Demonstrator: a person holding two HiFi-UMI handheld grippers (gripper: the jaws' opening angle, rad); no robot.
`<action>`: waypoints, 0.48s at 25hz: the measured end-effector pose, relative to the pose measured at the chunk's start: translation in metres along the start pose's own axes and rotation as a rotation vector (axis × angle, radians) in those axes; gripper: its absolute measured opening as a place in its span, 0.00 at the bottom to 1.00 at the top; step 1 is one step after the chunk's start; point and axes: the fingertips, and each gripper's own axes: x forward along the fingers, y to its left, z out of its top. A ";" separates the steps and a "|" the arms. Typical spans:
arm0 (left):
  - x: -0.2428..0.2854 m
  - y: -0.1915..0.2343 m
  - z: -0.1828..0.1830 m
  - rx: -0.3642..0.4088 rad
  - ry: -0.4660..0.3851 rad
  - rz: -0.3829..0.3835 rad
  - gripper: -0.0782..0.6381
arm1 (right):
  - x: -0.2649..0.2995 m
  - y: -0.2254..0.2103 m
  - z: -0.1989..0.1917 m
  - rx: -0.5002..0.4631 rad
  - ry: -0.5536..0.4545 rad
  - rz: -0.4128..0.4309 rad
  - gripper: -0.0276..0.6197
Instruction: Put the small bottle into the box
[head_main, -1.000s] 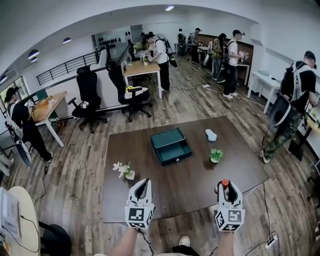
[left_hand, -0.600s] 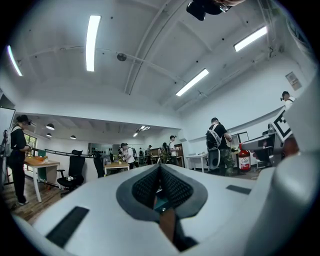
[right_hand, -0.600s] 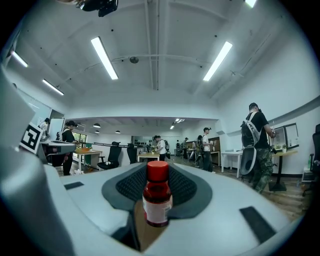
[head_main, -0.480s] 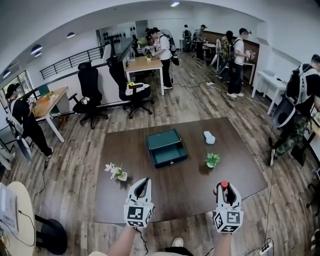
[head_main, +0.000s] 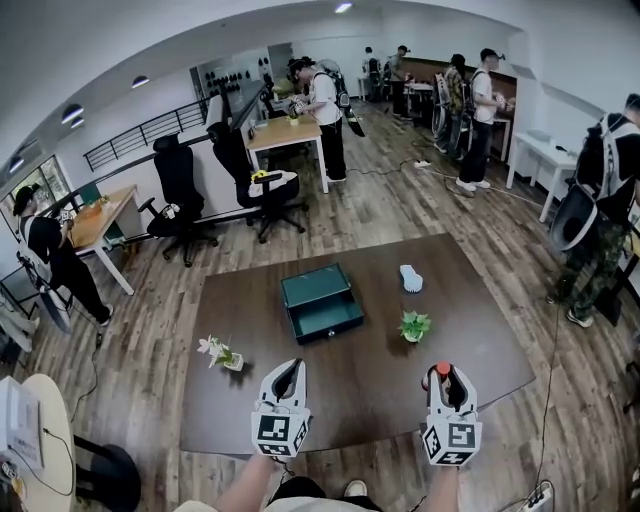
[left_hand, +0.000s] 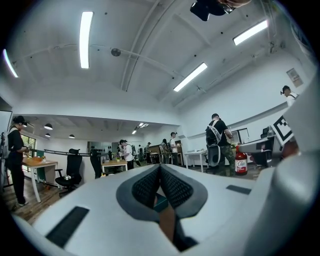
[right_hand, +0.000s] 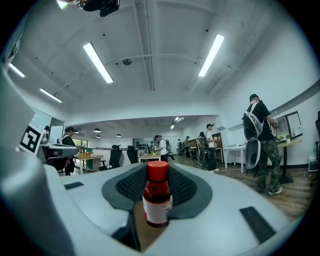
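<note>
Small bottle (right_hand: 158, 200) upright, pinched in the right gripper (head_main: 448, 374) above the table's (head_main: 480, 345) near edge, left gripper (head_main: 286, 374) alongside, jaws pressed together, empty, open box (head_main: 320, 303) ahead between them, green plant (head_main: 411, 325) before the right gripper, flowers (head_main: 220, 352) left of both.

free: bare table (head_main: 350, 385) before box (head_main: 320, 305) | obstacles: plant (head_main: 411, 326) right, flowers (head_main: 222, 353) left

The white left tool (left_hand: 160, 169) has its grey-lined jaws pressed together at lower centre, nothing between them; a small dark-red bottle (left_hand: 241, 162) shows mid right.
</note>
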 end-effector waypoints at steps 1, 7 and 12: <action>0.003 0.001 -0.001 0.000 0.001 0.004 0.11 | 0.003 0.000 -0.002 0.003 0.003 0.006 0.25; 0.020 0.019 -0.008 -0.011 -0.009 0.049 0.11 | 0.039 0.004 -0.006 -0.016 0.013 0.046 0.25; 0.036 0.052 -0.014 -0.012 -0.019 0.079 0.11 | 0.084 0.022 -0.003 -0.026 0.002 0.088 0.25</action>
